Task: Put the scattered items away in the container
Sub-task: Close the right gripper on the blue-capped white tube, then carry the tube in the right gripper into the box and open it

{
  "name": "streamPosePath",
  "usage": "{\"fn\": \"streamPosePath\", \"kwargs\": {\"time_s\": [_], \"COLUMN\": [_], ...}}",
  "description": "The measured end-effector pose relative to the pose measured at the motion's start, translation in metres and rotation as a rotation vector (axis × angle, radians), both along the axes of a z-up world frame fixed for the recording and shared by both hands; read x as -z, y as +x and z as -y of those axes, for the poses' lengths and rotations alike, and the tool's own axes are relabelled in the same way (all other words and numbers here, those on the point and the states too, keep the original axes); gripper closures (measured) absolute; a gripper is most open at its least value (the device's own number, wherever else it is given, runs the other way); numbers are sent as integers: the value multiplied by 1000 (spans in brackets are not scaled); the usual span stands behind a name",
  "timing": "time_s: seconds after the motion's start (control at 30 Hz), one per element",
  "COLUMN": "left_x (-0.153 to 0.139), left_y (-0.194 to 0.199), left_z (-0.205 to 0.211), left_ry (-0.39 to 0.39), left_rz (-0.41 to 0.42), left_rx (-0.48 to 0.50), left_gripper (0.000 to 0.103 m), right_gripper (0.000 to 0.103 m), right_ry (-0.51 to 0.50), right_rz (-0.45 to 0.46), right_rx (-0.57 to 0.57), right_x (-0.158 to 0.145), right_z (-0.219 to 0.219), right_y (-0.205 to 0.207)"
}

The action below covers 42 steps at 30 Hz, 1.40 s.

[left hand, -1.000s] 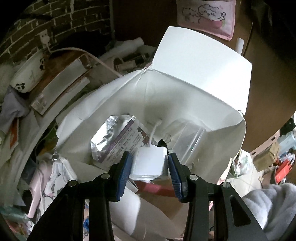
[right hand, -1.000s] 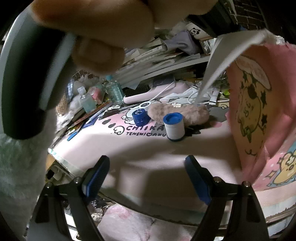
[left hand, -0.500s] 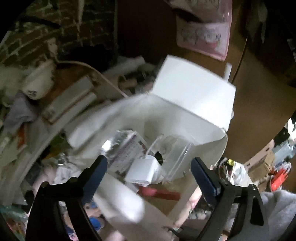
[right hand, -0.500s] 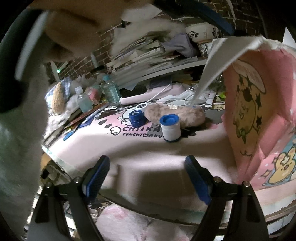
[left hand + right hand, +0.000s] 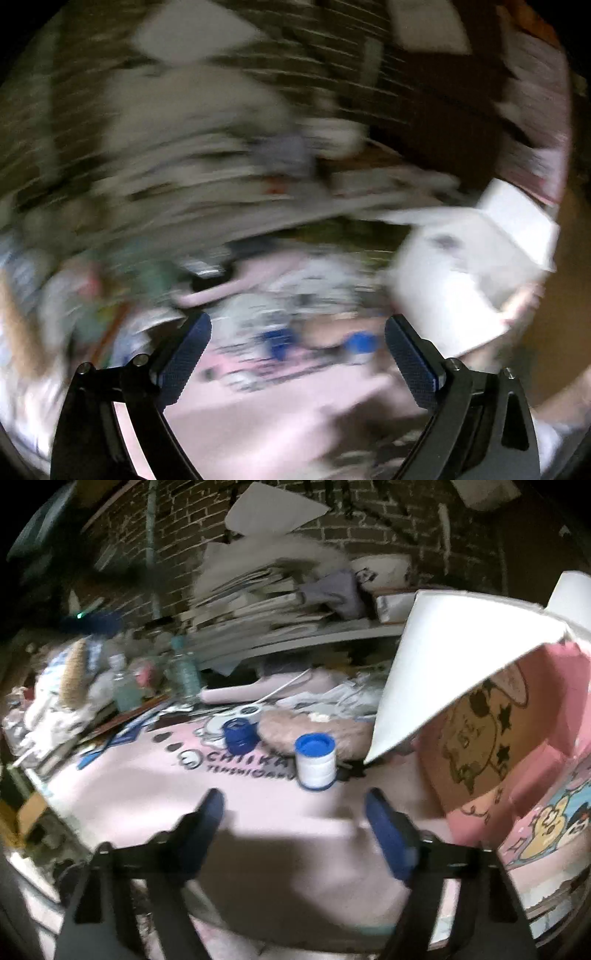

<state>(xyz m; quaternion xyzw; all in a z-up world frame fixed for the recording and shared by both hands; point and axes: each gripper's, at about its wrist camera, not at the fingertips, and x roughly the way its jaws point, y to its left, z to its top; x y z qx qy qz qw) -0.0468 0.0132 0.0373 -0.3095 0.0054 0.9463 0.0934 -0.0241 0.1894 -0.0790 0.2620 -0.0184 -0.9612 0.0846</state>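
R claw: jaws spread wide, nothing between the pads. L claw: same, wide apart and empty, though that view was smeared by motion blur, so detail there was poor.

Key relation: white spool w/ blue cap stood upright on the pink mat covering the bench, dead ahead of the R claw and a touch to its right side, near but not yet between the pads. Long axis vertical, so the pads would meet its round sides if the claw ran straight fwd at same height. Dark blue spool sat further out and to the left of the first, also upright, just beside a tan fluffy pad behind both.

Container, pink cartoon-print box w/ white flap hanging over its mouth, lay to the right of the R claw, close to the white spool. Flap tip came down nearly to the mat just beside the spool; cd snag on lift.

From L claw: two blue blobs ahead, dark one and lighter one, prob. same spools; the box up and right. Distance unclear in blur.

Judgement: R claw nearer and better lined up for the white spool; short fwd reach, close, then swing right under or round the flap.
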Motion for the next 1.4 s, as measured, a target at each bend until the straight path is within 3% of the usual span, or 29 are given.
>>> {"fn": "streamPosePath", "kwargs": {"time_s": [0.07,0.2,0.37,0.57,0.67,0.8,0.97,1.17,1.4], "left_x": [15,43,67,75,74,76,80,79,76], "left_y": [13,23,26,24,24,22,21,24,26], "left_z": [17,39,45,38,36,36,35,44,48], "left_ry": [8,35,79,100,99,106,79,48,31], "left_rz": [-37,-7,34,46,44,49,74,87,85], "left_rx": [-64,-111,-97,-65,-57,-51,-69,-120,-139], "left_gripper": [9,9,9,9,9,9,9,9,9], "right_gripper": [53,55,58,67,78,78,78,78,78], "right_ry": [37,32,67,74,56,38,-18,13,-108], "right_rz": [-4,26,15,42,47,39,8,-80,-79], "right_rx": [35,58,118,159,158,146,53,-46,-201], "right_x": [3,9,7,8,10,10,-3,-30,-66], "right_z": [6,12,21,23,19,18,21,39,40], "right_y": [-6,-20,-31,-49,-53,-51,-36,-17,-9]}}
